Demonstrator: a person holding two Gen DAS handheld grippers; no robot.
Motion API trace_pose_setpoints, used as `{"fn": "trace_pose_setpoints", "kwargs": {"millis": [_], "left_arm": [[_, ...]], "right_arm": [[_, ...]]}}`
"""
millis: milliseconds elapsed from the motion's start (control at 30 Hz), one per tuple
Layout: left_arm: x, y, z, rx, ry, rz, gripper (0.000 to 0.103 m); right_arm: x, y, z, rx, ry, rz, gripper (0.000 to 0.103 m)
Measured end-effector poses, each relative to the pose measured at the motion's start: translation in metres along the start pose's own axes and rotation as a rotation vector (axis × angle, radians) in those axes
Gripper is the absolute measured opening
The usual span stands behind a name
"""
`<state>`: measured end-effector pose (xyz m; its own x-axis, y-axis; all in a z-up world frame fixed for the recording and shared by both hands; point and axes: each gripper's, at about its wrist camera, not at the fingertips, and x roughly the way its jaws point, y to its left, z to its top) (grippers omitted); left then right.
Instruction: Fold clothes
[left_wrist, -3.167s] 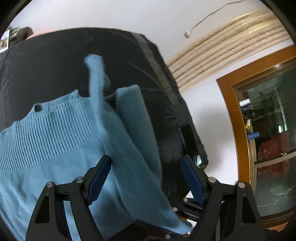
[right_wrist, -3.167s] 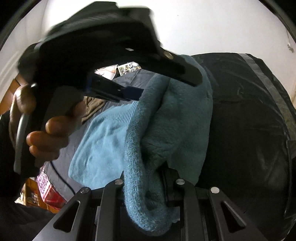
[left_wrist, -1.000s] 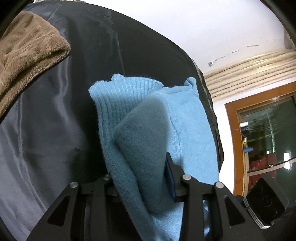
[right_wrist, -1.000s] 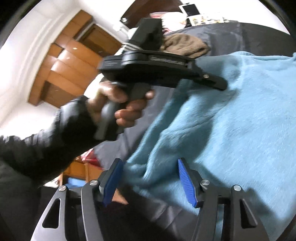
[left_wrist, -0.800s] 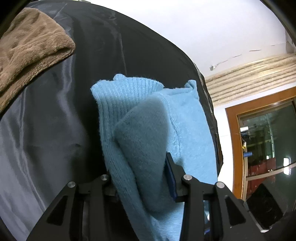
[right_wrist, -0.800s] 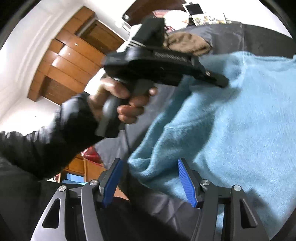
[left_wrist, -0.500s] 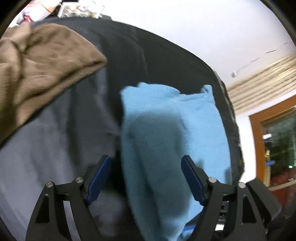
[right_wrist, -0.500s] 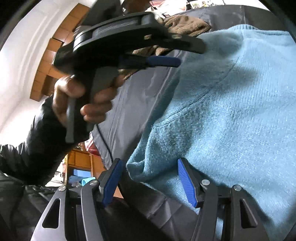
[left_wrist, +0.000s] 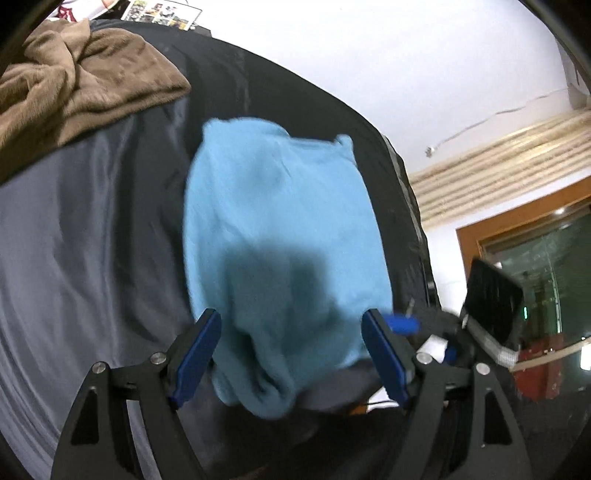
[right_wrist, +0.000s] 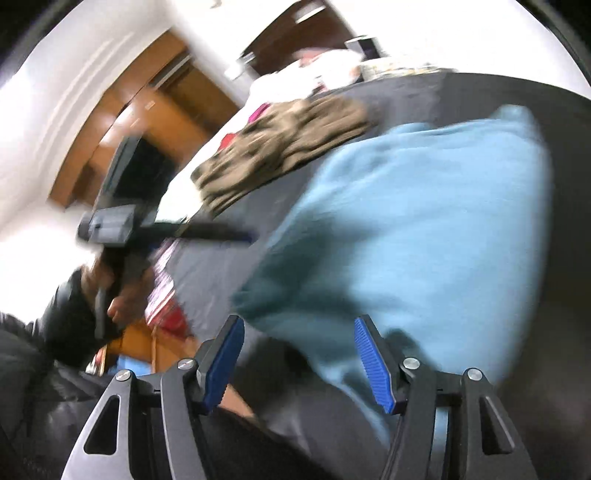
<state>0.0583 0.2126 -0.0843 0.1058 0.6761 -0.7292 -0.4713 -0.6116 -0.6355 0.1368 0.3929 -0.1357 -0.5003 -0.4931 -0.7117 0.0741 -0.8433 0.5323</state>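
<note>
**Blue sweater down, both claws empty**

Under me is a dark, shiny cloth-covered surface (left_wrist: 92, 229), white wall behind. The folded blue sweater (left_wrist: 280, 229) lies flat on it, well apart from a brown garment (left_wrist: 74, 85) heaped at the far left. My left gripper (left_wrist: 291, 354) stands wide above the sweater's near edge, gripping nothing. My right gripper (right_wrist: 299, 358) is parted too, empty, over the near corner.

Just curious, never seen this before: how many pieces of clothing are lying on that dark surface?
2: a folded blue sweater in the middle, and a crumpled brown garment behind it, apart. More may lie out of view.
</note>
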Motion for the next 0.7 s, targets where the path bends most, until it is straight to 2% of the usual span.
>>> {"fn": "trace_pose_setpoints", "kwargs": {"millis": [100, 200, 267, 300, 333, 367, 433, 500, 633, 700], "left_arm": [[0.017, -0.008, -0.014, -0.002, 0.026, 0.009, 0.081], [0.032, -0.008, -0.027, -0.012, 0.049, 0.058, 0.082], [0.044, -0.002, -0.029, -0.035, 0.054, 0.116, 0.075], [0.045, 0.003, -0.029, -0.061, 0.047, 0.125, 0.067], [0.046, 0.009, -0.030, -0.089, 0.039, 0.131, 0.059], [0.045, 0.012, -0.030, -0.111, 0.029, 0.129, 0.058], [0.043, 0.019, -0.030, -0.148, 0.014, 0.130, 0.046], [0.043, 0.023, -0.030, -0.171, 0.007, 0.141, 0.040], [0.045, 0.021, -0.030, -0.187, -0.004, 0.164, 0.040], [0.046, 0.018, -0.030, -0.185, -0.002, 0.191, 0.040]], "right_arm": [[-0.017, -0.012, -0.018, -0.006, -0.029, -0.122, 0.065], [-0.028, -0.012, -0.038, -0.077, -0.015, -0.266, 0.072], [-0.027, -0.013, -0.049, -0.141, 0.003, -0.352, 0.072], [-0.027, -0.015, -0.058, -0.183, 0.020, -0.383, 0.072], [-0.027, -0.014, -0.066, -0.220, 0.038, -0.401, 0.072], [-0.021, -0.014, -0.072, -0.239, 0.052, -0.402, 0.072], [-0.010, -0.018, -0.078, -0.247, 0.072, -0.393, 0.073], [-0.021, -0.025, -0.088, -0.243, 0.088, -0.396, 0.075], [-0.019, -0.038, -0.085, -0.267, 0.089, -0.446, 0.079], [-0.014, -0.040, -0.083, -0.311, 0.077, -0.530, 0.082]]}}
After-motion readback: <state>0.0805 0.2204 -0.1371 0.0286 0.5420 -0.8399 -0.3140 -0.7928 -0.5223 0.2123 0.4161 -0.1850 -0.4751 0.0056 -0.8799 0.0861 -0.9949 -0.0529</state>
